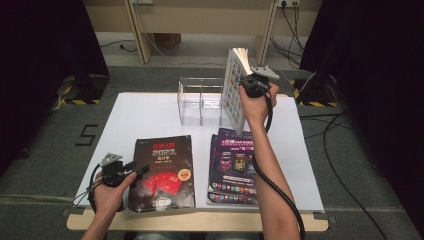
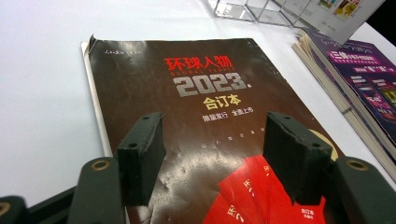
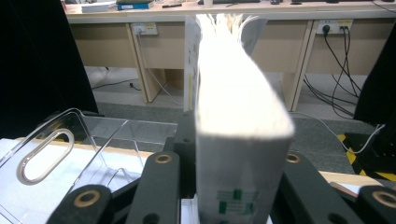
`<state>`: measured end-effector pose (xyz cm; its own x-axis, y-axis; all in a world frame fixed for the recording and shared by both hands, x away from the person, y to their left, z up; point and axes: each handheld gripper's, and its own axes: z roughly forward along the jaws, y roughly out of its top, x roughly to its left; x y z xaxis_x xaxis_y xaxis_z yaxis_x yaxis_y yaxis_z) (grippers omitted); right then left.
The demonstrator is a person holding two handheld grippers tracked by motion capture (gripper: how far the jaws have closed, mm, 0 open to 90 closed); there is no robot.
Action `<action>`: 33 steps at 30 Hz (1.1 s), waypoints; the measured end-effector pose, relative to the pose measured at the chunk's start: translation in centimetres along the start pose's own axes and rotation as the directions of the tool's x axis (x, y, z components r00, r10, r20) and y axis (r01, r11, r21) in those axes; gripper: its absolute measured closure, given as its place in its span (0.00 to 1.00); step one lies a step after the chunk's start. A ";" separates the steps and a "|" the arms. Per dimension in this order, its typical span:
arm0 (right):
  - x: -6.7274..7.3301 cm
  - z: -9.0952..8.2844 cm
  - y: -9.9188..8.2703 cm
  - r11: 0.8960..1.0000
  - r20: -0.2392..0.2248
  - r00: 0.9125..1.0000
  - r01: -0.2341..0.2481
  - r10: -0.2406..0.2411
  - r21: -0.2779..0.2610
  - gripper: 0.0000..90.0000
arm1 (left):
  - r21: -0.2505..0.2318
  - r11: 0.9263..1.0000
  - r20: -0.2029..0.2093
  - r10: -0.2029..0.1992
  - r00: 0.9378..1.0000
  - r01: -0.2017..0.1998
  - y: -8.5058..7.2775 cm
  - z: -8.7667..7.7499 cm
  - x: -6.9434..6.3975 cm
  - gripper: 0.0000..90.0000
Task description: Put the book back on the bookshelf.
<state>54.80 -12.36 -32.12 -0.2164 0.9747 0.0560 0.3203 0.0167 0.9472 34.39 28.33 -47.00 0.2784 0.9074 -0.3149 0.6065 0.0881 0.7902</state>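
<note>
My right gripper point(image 1: 250, 82) is shut on a thick white book point(image 1: 233, 90), held upright in the air over the right end of a clear acrylic holder point(image 1: 200, 102). In the right gripper view the book point(image 3: 238, 116) stands spine-down between the jaws of that gripper point(image 3: 233, 158), its pages fanned at the top. My left gripper point(image 1: 140, 169) hovers open at the left edge of a dark magazine point(image 1: 162, 170) marked 2023. Nothing lies between the pads of the left gripper point(image 2: 215, 154), which stand wide above the magazine's cover point(image 2: 196, 79).
A stack of purple magazines point(image 1: 235, 165) lies to the right of the dark one. The white tabletop point(image 1: 145, 112) is bare at the back left. The holder's empty compartments point(image 3: 70, 154) sit left of the held book. Cables run across the floor point(image 1: 345, 130) at the right.
</note>
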 end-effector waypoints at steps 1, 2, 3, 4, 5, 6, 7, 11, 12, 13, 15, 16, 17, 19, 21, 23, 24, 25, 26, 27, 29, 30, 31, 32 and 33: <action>0.0 0.0 0.0 1.000 0.000 1.000 0.000 0.000 0.000 0.79 | 0.000 1.000 0.001 -0.001 1.000 0.001 0.0 0.0 0.0 0.42; 0.0 -0.1 0.1 1.000 0.000 1.000 0.000 0.000 -0.002 0.78 | -0.001 1.000 0.001 -0.001 1.000 0.001 0.0 0.0 0.0 0.42; 0.0 -0.1 0.2 1.000 0.001 1.000 -0.002 0.002 -0.002 0.78 | -0.001 1.000 0.000 0.000 1.000 0.000 0.0 0.0 0.0 0.42; 0.0 -0.2 0.4 1.000 -0.002 1.000 -0.008 0.008 0.003 0.77 | -0.001 1.000 0.000 -0.002 1.000 0.002 0.0 0.0 0.0 0.42; 0.0 -0.3 0.4 1.000 -0.004 1.000 -0.013 0.013 0.005 0.76 | -0.001 1.000 0.000 -0.002 1.000 0.002 0.0 0.0 0.0 0.42; -0.1 -0.3 0.5 1.000 -0.005 1.000 -0.016 0.016 0.007 0.75 | 0.000 1.000 -0.001 -0.001 1.000 0.001 0.0 0.0 0.0 0.42; -0.1 -0.3 0.5 1.000 -0.005 1.000 -0.016 0.016 0.007 0.75 | 0.000 1.000 0.000 -0.002 1.000 0.002 0.0 0.0 0.0 0.42; -0.3 -0.2 1.1 0.999 -0.013 1.000 -0.028 0.028 0.034 0.73 | 0.000 1.000 0.001 -0.001 1.000 0.001 0.0 0.0 -0.1 0.42; -0.3 -0.1 1.4 0.998 -0.020 0.999 -0.030 0.031 0.052 0.73 | 0.000 1.000 0.001 -0.001 1.000 0.001 0.0 0.0 -0.1 0.42; -0.3 0.0 1.5 0.998 -0.023 0.999 -0.030 0.032 0.057 0.73 | 0.000 1.000 0.001 -0.001 1.000 0.001 0.0 0.0 -0.1 0.42; -0.3 0.2 1.9 0.997 -0.014 1.000 -0.022 0.023 0.075 0.73 | 0.001 1.000 0.001 0.000 1.000 0.000 0.0 0.0 -0.1 0.42; -0.3 0.2 1.9 0.997 -0.014 1.000 -0.022 0.023 0.075 0.73 | 0.001 1.000 0.001 0.000 1.000 0.000 0.0 0.0 -0.1 0.42; -0.2 0.5 1.9 0.996 -0.009 1.000 -0.020 0.021 0.089 0.73 | 0.001 1.000 0.001 0.000 1.000 0.000 0.0 0.0 0.0 0.42; -0.2 0.6 1.8 0.995 -0.005 1.000 -0.018 0.019 0.094 0.73 | 0.001 1.000 0.002 0.001 1.000 -0.001 0.0 0.0 -0.1 0.42; -0.3 0.8 1.8 0.994 0.000 1.000 -0.023 0.023 0.107 0.76 | 0.002 1.000 0.002 0.001 1.000 -0.001 -0.1 0.0 -0.1 0.42; -0.2 1.1 1.9 0.991 0.014 0.999 -0.036 0.035 0.128 0.79 | 0.004 1.000 0.002 0.001 1.000 -0.001 -0.1 0.1 0.0 0.42; -0.1 1.2 2.1 0.988 0.028 0.999 -0.048 0.045 0.147 0.82 | 0.005 1.000 0.003 0.002 1.000 -0.002 -0.1 0.1 0.0 0.42; -0.1 1.2 2.1 0.988 0.028 0.999 -0.048 0.045 0.147 0.82 | 0.005 1.000 0.003 0.002 1.000 -0.002 -0.1 0.1 0.0 0.42; -0.1 1.2 2.3 0.986 0.033 0.999 -0.046 0.041 0.159 0.82 | 0.006 1.000 0.004 0.002 1.000 -0.003 -0.1 0.1 0.0 0.42; 0.0 1.3 2.4 0.985 0.040 0.998 -0.048 0.042 0.164 0.82 | 0.007 1.000 0.003 0.002 1.000 -0.003 -0.1 0.1 0.0 0.42; 0.1 1.2 2.3 0.987 0.042 0.998 -0.056 0.050 0.151 0.83 | 0.007 1.000 0.004 0.004 1.000 -0.004 -0.1 0.1 -0.1 0.42; 0.1 1.2 2.3 0.987 0.042 0.998 -0.056 0.050 0.151 0.83 | 0.007 1.000 0.005 0.007 1.000 -0.007 -0.1 0.1 -0.1 0.42; 0.1 1.1 2.1 0.989 0.036 0.998 -0.063 0.059 0.133 0.83 | 0.006 1.000 0.005 0.006 1.000 -0.006 -0.1 0.1 -0.1 0.42; 0.0 1.0 2.0 0.990 0.030 0.997 -0.068 0.065 0.122 0.83 | 0.004 1.000 0.005 0.005 1.000 -0.005 0.0 0.1 -0.1 0.42; 0.0 0.9 2.0 0.991 0.022 0.997 -0.072 0.070 0.113 0.83 | 0.004 1.000 0.005 0.005 1.000 -0.005 0.0 0.1 -0.1 0.42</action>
<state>56.30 -12.14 -30.55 -0.1733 0.9781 0.1155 0.4373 -0.0287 0.8989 34.37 28.19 -47.02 0.2846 0.9059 -0.3137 0.6084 0.0823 0.7894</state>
